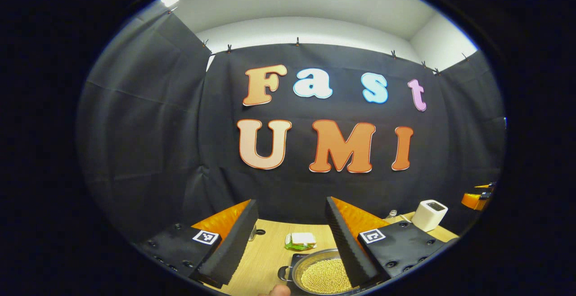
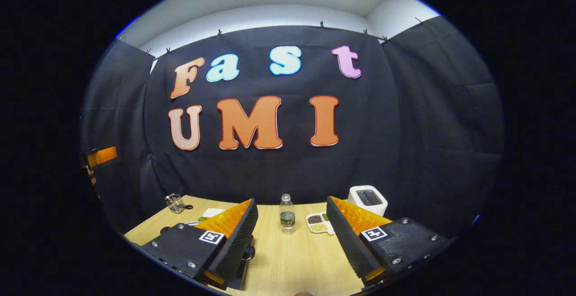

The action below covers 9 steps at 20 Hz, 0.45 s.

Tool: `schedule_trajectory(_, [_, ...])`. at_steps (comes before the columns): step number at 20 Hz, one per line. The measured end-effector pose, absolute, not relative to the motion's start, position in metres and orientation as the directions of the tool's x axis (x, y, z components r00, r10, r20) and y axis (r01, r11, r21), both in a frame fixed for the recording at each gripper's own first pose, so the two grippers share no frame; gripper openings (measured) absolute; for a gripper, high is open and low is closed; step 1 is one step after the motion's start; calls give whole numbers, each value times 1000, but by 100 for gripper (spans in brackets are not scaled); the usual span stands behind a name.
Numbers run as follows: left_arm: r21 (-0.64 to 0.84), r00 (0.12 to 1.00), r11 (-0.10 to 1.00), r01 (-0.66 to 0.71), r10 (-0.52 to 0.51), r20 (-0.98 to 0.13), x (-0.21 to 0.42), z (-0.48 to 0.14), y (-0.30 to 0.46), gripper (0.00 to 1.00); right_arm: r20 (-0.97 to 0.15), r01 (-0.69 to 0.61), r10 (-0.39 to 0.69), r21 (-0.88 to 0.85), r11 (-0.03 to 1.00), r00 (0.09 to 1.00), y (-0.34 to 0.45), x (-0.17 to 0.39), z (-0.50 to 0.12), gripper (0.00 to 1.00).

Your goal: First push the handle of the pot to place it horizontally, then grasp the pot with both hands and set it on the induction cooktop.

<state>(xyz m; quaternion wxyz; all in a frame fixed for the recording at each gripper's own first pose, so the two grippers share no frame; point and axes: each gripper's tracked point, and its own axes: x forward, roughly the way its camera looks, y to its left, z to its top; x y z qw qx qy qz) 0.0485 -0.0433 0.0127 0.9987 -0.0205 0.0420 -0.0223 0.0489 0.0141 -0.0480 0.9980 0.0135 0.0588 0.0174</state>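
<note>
My left tool (image 1: 291, 237) is spread wide above the bench (image 1: 265, 251), gripping nothing. The pot (image 1: 321, 274), filled with pale beads, sits low between its fingers. My right tool (image 2: 291, 237) is likewise spread and empty. I judge the handle push not begun; next I must find the handle and reach it.

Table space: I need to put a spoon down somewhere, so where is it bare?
In the right gripper view, bare table runs in front of the water bottle and divided dish. In the left gripper view, a strip lies left of the pot. It is crowded around the pot and green packet.
</note>
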Motion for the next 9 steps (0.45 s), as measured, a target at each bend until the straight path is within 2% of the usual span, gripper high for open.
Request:
schedule_trajectory(4, [-39, 1000, 999, 23, -23, 13, 31, 55, -36, 99, -41, -22, 22, -5, 1000, 999, -5, 23, -15, 95])
schedule_trajectory(9, [-69, 1000, 997, 29, -28, 11, 15, 53, -47, 98, -11, -30, 30, -4, 1000, 999, -13, 1, -7, 95])
